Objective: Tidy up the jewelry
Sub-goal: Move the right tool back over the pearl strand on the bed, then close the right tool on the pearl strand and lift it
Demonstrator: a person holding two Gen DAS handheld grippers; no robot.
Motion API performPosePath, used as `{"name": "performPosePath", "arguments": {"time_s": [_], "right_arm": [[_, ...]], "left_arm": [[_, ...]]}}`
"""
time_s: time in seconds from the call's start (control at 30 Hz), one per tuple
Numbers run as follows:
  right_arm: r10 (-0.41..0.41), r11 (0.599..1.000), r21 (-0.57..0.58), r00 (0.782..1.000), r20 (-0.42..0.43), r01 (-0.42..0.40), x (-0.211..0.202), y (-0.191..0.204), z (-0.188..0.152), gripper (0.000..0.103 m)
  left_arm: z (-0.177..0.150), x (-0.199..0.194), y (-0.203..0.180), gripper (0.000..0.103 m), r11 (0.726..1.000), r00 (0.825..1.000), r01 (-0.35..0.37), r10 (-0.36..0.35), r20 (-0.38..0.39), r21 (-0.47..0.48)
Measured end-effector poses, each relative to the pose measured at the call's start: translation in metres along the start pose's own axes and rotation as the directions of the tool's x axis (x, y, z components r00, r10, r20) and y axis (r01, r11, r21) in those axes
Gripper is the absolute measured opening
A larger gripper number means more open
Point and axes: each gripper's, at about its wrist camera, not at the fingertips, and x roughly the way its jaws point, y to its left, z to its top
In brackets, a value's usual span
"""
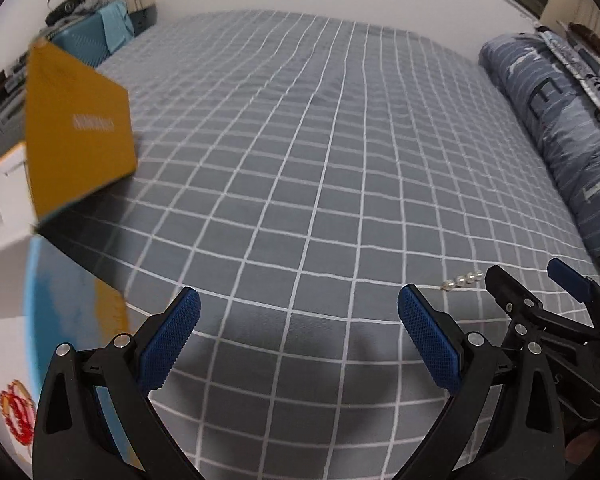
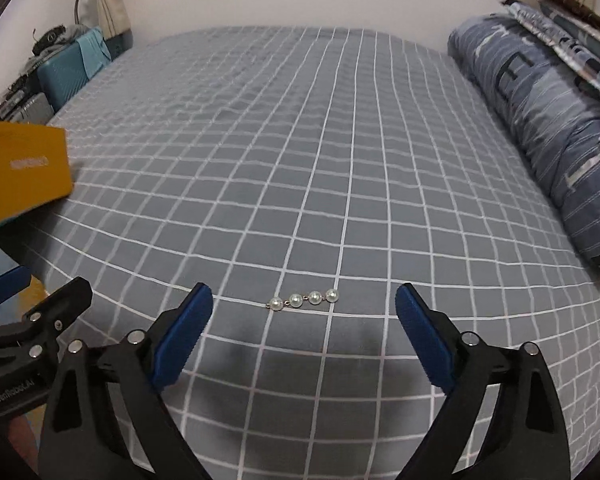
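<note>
A short strand of pearls lies on the grey checked bedsheet, just ahead of my right gripper, which is open with nothing between its blue pads. The strand lies level with the fingertips and touches neither. In the left wrist view the same pearls show at the right, partly hidden behind the right gripper's fingers. My left gripper is open over bare sheet, empty. An open box with a yellow lid stands at the left; its blue and white inside is blurred.
A blue patterned pillow runs along the right side of the bed. A teal case, a lamp and clutter stand beyond the bed's far left corner. A white wall backs the bed.
</note>
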Motion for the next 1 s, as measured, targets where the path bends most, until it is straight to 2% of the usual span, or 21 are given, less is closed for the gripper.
{"name": "performPosePath", "arguments": {"time_s": [0.23,0.5,1.0], "right_arm": [[0.022,1.000,0.014,0.998,-0.065,-0.021,0.043,-0.007,-0.007,0.080],[0.034,0.999,0.021,0.995,-0.092,-0.032,0.065,-0.007,-0.011,0.068],[0.027,1.000,0.007,0.993,-0.114,-0.026,0.077,-0.008,-0.012,0.026]], "left_arm": [[-0.005,0.038,0.001,0.097,1.000,0.999,-0.012,0.012,-0.044,-0.002],[-0.007,0.058,0.002,0.097,1.000,0.998,-0.023,0.023,-0.065,0.004],[-0.007,0.055,-0.001,0.097,1.000,0.998,-0.014,0.015,-0.059,0.008]]}}
